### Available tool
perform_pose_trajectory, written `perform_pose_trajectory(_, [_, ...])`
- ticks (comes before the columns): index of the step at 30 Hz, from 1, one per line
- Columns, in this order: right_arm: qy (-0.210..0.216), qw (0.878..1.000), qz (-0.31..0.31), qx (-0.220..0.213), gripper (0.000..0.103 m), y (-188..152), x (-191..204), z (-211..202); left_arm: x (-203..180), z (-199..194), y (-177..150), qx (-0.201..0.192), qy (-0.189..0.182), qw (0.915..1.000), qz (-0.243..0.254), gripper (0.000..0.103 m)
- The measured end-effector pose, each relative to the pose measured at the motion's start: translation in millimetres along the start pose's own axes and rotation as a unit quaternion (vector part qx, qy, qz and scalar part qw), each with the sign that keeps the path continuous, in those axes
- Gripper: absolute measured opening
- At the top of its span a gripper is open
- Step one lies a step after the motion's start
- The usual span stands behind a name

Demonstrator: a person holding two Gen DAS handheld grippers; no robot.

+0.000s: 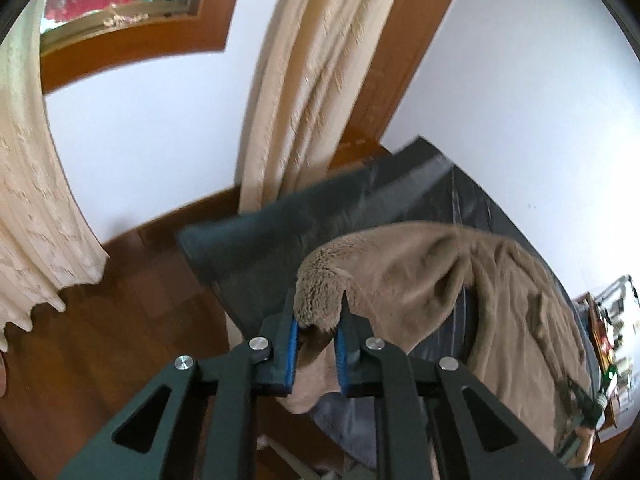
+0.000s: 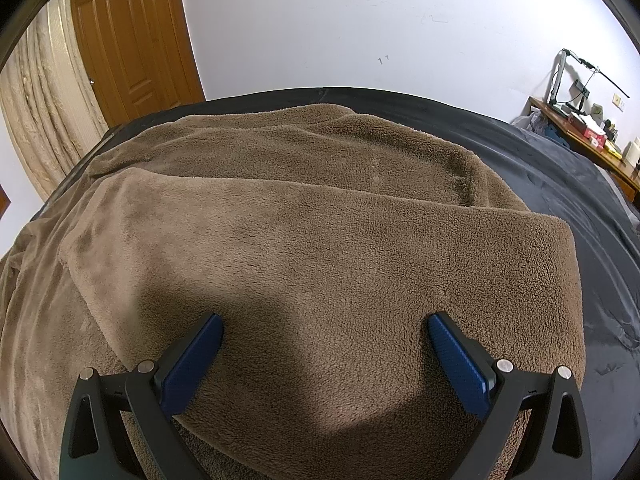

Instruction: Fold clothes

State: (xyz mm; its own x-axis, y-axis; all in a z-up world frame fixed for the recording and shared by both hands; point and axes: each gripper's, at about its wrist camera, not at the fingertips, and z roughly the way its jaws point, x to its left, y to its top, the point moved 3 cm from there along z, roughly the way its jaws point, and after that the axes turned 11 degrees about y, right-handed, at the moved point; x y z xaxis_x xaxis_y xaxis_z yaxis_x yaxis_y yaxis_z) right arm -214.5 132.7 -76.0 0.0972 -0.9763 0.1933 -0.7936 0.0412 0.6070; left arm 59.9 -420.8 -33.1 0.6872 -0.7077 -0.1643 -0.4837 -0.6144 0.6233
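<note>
at near edge: left gripper (image 1: 316, 334) clamped on corner of brown fleece garment (image 1: 404, 280); lift evenly, avoid dragging.
over garment: right gripper (image 2: 325, 354) jaws apart, holding nothing; keep clear.
further out: garment spread across dark bed cover (image 2: 560, 168); align edges.

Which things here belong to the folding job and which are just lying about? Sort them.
For the job:
brown fleece garment
left gripper, shut on its edge
right gripper, open above it
dark bed cover

Lying about:
cream curtain
cluttered desk
wooden door
</note>
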Motion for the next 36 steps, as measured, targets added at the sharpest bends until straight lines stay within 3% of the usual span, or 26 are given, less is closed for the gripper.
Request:
perform_pose_trajectory(9, [0.0,1.0,0.0,0.0,0.103,0.0,0.3,0.2,5.5,-27.5,69.6,-0.058,0.019,0.998,-0.019,0.016])
perform_pose_trajectory(15, [0.0,1.0,0.0,0.0,0.103,0.3,0.2,0.3,-15.1,-30.1,95.6,-0.045,-0.011,0.9984,-0.033,0.016])
perform_pose_trajectory(19, [0.0,1.0,0.0,0.0,0.103,0.5,0.3,0.4,-49.5,-34.3,111.2,-0.039,-0.027,0.9987,-0.019,0.016])
perform_pose_trajectory(26, [0.001,1.0,0.001,-0.001,0.103,0.9,0.5,0.3,-171.8,-67.1,119.6,-0.055,-0.092,0.9916,0.072,0.016])
perform_pose_trajectory(36, [0.007,1.0,0.004,-0.003,0.103,1.9,-0.1,-1.0,-370.1,-75.5,30.5,-0.008,-0.196,0.9537,0.228,0.016])
